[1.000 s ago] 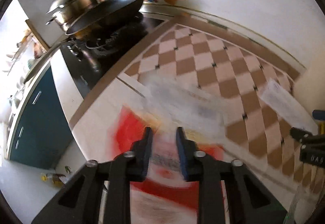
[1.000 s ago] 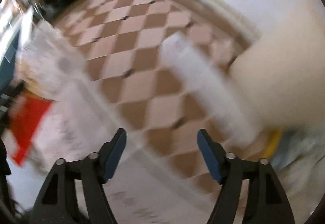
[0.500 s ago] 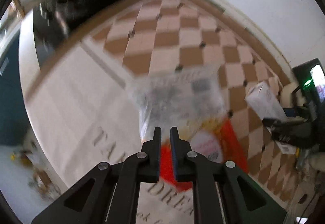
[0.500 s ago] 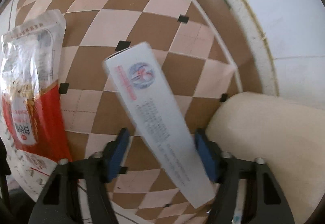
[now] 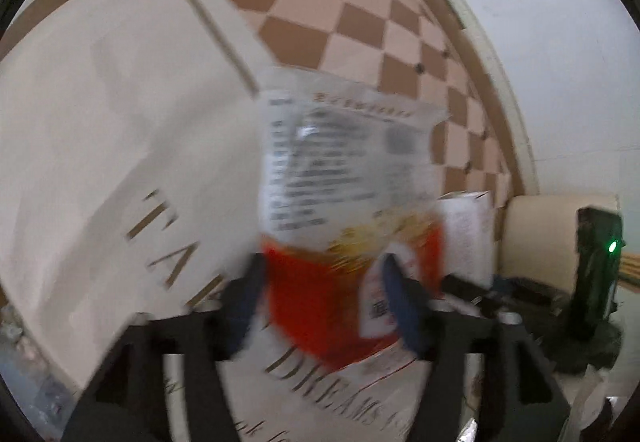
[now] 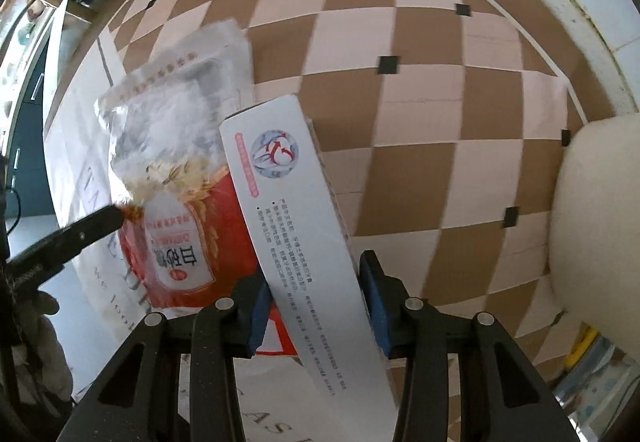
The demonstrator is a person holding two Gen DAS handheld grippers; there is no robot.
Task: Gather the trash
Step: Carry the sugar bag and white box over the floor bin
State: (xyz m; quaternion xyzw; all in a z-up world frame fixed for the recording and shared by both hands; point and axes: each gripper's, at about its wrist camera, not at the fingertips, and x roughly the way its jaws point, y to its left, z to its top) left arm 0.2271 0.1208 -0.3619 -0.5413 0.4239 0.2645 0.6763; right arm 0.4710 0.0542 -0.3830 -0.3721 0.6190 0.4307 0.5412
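Trash: a white carton (image 6: 304, 242) is pinched in the right gripper (image 6: 316, 306); beside it a red-and-clear snack bag (image 5: 344, 201) lies between the spread fingers of the left gripper (image 5: 324, 302), above the checkered tablecloth (image 6: 420, 81).

Bag (image 6: 176, 177) clear over red with white label; box (image 6: 304, 234) white with pink strip, blue-red round logo; worktop (image 6: 420, 81) brown-and-pink checks with small black squares.
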